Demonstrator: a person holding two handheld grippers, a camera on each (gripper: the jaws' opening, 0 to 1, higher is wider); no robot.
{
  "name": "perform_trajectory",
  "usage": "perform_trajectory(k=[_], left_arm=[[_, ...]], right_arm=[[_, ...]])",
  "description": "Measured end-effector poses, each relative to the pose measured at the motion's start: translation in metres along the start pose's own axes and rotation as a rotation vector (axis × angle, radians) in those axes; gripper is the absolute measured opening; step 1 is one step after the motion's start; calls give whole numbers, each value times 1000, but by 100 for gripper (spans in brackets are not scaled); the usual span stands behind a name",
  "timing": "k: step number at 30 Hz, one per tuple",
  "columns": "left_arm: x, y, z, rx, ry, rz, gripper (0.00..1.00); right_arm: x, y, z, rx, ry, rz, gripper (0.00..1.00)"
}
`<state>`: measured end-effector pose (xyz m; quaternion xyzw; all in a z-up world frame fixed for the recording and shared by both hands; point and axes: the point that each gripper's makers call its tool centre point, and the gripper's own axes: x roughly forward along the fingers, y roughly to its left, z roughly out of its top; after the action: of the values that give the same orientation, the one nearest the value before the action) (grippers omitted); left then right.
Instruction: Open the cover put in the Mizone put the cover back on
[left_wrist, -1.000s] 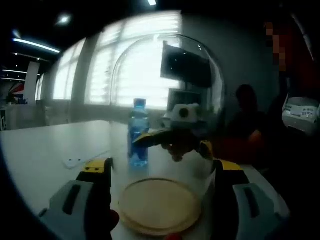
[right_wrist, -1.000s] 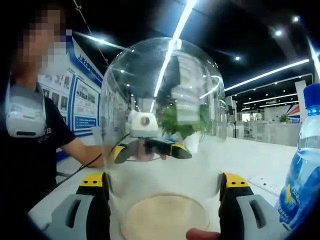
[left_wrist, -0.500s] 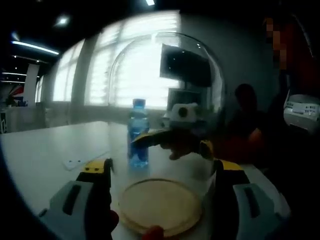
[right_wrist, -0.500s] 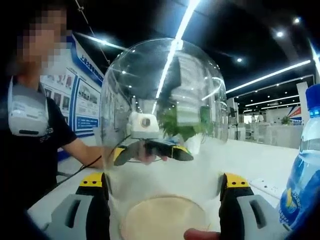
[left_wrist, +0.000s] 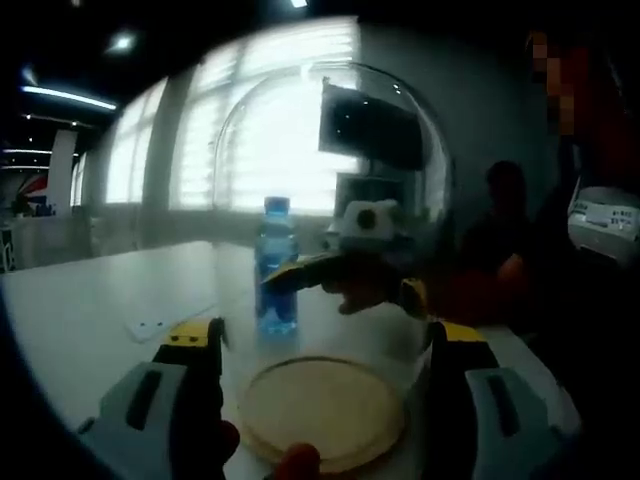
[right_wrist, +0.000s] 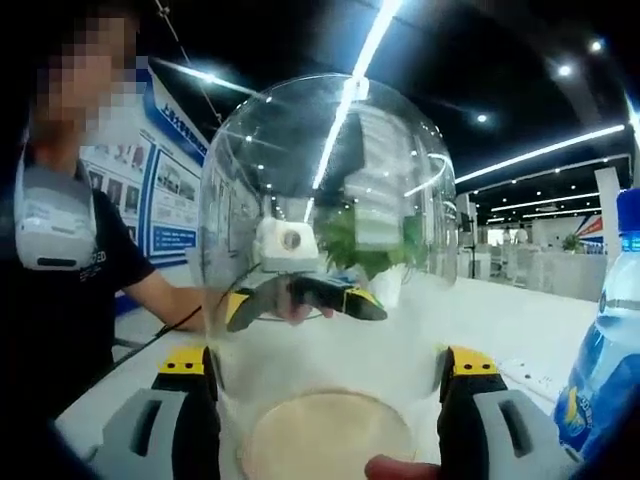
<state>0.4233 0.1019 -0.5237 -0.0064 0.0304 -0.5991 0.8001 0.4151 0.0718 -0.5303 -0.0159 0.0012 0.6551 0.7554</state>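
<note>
A clear glass dome cover (left_wrist: 300, 150) stands over a round wooden base (left_wrist: 322, 412) on the white table. My left gripper (left_wrist: 320, 335) has its jaws against the dome's two sides, shut on it. From the opposite side my right gripper (right_wrist: 325, 360) clamps the same dome (right_wrist: 320, 170), with the wooden base (right_wrist: 325, 435) below. Each gripper shows through the glass in the other's view: the right gripper (left_wrist: 345, 280) and the left gripper (right_wrist: 300, 295). The blue Mizone bottle (left_wrist: 275, 265) stands upright behind the dome, and the bottle (right_wrist: 605, 370) is at the right edge of the right gripper view.
The white table (left_wrist: 90, 300) stretches left with a small white power strip (left_wrist: 150, 325) on it. A person (right_wrist: 60, 250) in a dark shirt stands close on the left. A green plant (right_wrist: 370, 245) sits beyond the dome. A monitor (left_wrist: 370, 130) hangs at the back.
Both views have shifted only slightly. The dome stays held between both grippers, and the bottle stands where it was.
</note>
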Motion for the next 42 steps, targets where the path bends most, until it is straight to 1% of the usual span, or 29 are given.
perform_trajectory(k=[3, 9, 15, 20, 24, 30, 34, 38, 40, 42], left_arm=[[0, -1, 2, -4, -6, 0, 71], [0, -3, 11, -33, -17, -1, 70], [1, -6, 11, -31, -4, -5, 71], [2, -7, 12, -53, -3, -6, 71], [2, -8, 14, -56, -2, -7, 71], [1, -11, 17, -46, 14, -4, 71], [-1, -14, 22, -40, 8, 2, 71], [-3, -20, 28, -23, 11, 4, 71], [-6, -24, 31, -14, 7, 6, 71], [-8, -28, 35, -23, -10, 10, 71]], right_arm=[[-1, 0, 2, 0, 2, -1, 85], [-3, 2, 16, 11, -35, 0, 85], [-5, 4, 23, -16, -44, -4, 85], [-6, 5, 27, -4, -61, -5, 85], [-7, 6, 29, -5, -65, -7, 85], [-7, 7, 27, 1, -46, -9, 85], [-6, 9, 26, 23, -39, -12, 85], [-6, 15, 24, 42, -34, -15, 85], [-7, 18, 27, 45, -53, -18, 85], [-8, 23, 31, 59, -72, -16, 85]])
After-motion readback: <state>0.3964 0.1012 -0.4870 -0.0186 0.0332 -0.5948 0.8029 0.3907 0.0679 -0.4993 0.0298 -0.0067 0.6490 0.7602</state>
